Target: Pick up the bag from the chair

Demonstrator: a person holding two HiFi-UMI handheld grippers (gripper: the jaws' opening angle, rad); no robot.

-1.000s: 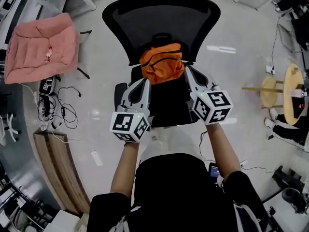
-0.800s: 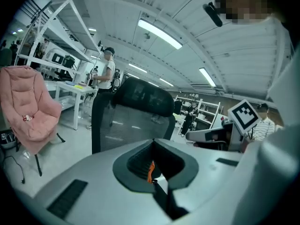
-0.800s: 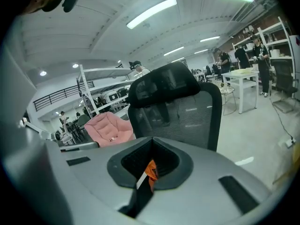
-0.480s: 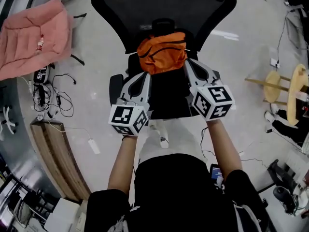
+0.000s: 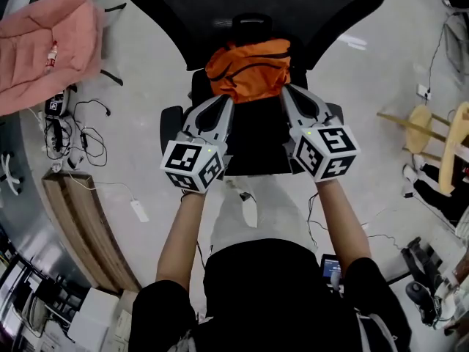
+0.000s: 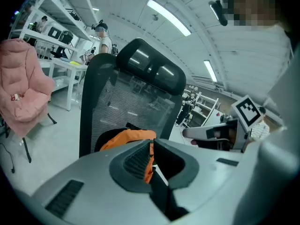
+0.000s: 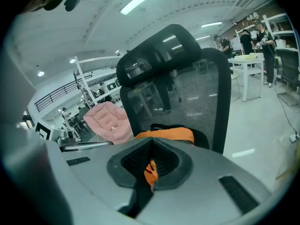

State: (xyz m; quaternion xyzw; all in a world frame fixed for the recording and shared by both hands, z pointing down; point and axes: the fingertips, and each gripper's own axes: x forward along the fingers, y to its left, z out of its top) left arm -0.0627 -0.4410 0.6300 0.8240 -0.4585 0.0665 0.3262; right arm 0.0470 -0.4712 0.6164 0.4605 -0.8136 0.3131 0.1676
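Observation:
An orange bag (image 5: 249, 70) with black trim lies on the seat of a black office chair (image 5: 253, 149), against its mesh backrest. My left gripper (image 5: 229, 100) is shut and empty, its tip just short of the bag's near left corner. My right gripper (image 5: 284, 89) is also shut and empty, by the bag's near right corner. In the left gripper view the bag (image 6: 123, 139) shows just past the closed jaws (image 6: 152, 143). The right gripper view shows the bag (image 7: 171, 134) behind its closed jaws (image 7: 151, 139). I cannot tell whether either tip touches the bag.
A pink padded chair (image 5: 44, 42) stands at the far left, with cables and a power strip (image 5: 66, 134) on the floor beside it. A wooden stool (image 5: 429, 127) is at the right. A curved wooden ledge (image 5: 88, 233) runs along the lower left. The chair's armrest (image 5: 171, 123) juts out left.
Both grippers have come down and forward toward the chair, from in front of the bag to either side of its near edge. Their jaws have stayed shut.

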